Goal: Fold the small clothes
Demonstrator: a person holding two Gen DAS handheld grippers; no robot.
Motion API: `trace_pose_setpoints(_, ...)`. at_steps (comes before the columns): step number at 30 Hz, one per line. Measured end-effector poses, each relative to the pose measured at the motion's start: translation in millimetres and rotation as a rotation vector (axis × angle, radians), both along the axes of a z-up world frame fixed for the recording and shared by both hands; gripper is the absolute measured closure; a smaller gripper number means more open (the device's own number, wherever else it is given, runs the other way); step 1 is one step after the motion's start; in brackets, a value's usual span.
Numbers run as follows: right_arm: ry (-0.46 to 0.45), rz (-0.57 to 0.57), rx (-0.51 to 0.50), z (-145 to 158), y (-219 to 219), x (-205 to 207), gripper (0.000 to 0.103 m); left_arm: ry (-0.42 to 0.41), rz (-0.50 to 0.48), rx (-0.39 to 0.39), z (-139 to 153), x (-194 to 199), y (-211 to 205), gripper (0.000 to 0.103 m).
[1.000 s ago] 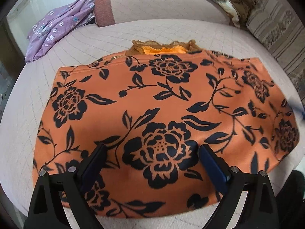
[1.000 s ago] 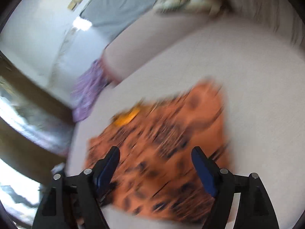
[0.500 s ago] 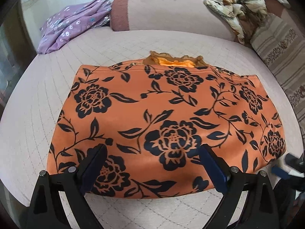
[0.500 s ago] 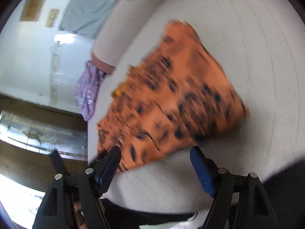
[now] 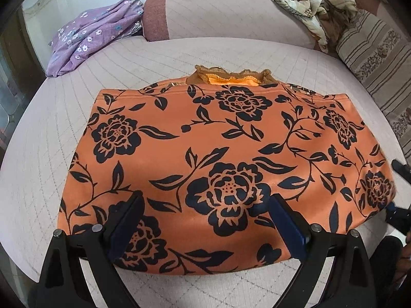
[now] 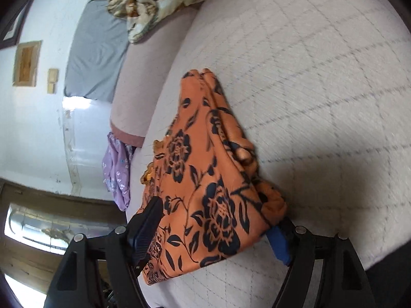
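Note:
An orange garment with a black flower print lies folded flat on the pale quilted sofa seat; a frilled orange edge pokes out at its far side. My left gripper is open and hovers over the garment's near edge. My right gripper is open, with its jaws astride the garment's right corner, one above the cloth and one low beside it. The right gripper also shows at the right edge of the left wrist view.
A purple flowered cloth lies at the seat's far left. A crumpled beige patterned blanket sits on the backrest at the far right. A striped cushion stands along the right side.
My right gripper has swung down to the garment's right corner and now straddles it. My left gripper has drawn back slightly toward the near edge. The garment has not moved.

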State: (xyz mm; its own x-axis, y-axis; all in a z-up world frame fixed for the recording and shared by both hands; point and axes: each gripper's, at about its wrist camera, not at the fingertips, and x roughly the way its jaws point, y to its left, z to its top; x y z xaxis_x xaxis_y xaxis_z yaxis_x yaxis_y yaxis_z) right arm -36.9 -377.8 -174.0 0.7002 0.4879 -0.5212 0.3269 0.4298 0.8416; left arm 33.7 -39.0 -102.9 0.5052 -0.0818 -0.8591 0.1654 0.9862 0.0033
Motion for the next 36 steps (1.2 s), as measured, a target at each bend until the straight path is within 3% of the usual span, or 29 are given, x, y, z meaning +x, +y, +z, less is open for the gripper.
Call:
trace_pose_setpoints(2, -0.040, 0.014, -0.012, 7, 7, 6, 0.033, -0.003, 0.000, 0.005, -1, 2, -1, 0.006)
trace_pose_setpoints(7, -0.003, 0.038, -0.085, 3, 18, 22, 0.032, 0.003, 0.009, 0.007, -5, 7, 0, 0.006)
trace_pose_setpoints(14, -0.070, 0.073, -0.125, 14, 25, 31, 0.034, -0.001, 0.020, 0.009, -5, 9, 2, 0.006)
trace_pose_setpoints(17, -0.058, 0.093, -0.172, 14, 29, 36, 0.035, -0.011, 0.023, 0.010, -3, 11, 3, 0.006)
trace_pose_setpoints(25, -0.027, 0.082, -0.158, 6, 28, 42, 0.029, -0.010, 0.038, 0.002, -3, 12, 10, 0.006)
trace_pose_setpoints(26, -0.036, 0.085, -0.158, 7, 28, 43, 0.032, -0.014, 0.039, -0.001, -2, 12, 12, 0.006)
trace_pose_setpoints(29, 0.003, 0.098, -0.179, 2, 27, 47, 0.079, -0.011, 0.047, 0.012, -4, 14, 15, 0.006)
trace_pose_setpoints(34, 0.022, 0.081, -0.106, -11, 19, 45, 0.076, 0.002, 0.068, 0.003, -8, 14, 24, 0.006)
trace_pose_setpoints(36, 0.027, 0.085, -0.116, -8, 20, 45, 0.068, -0.010, 0.071, -0.004, -4, 13, 26, 0.006)
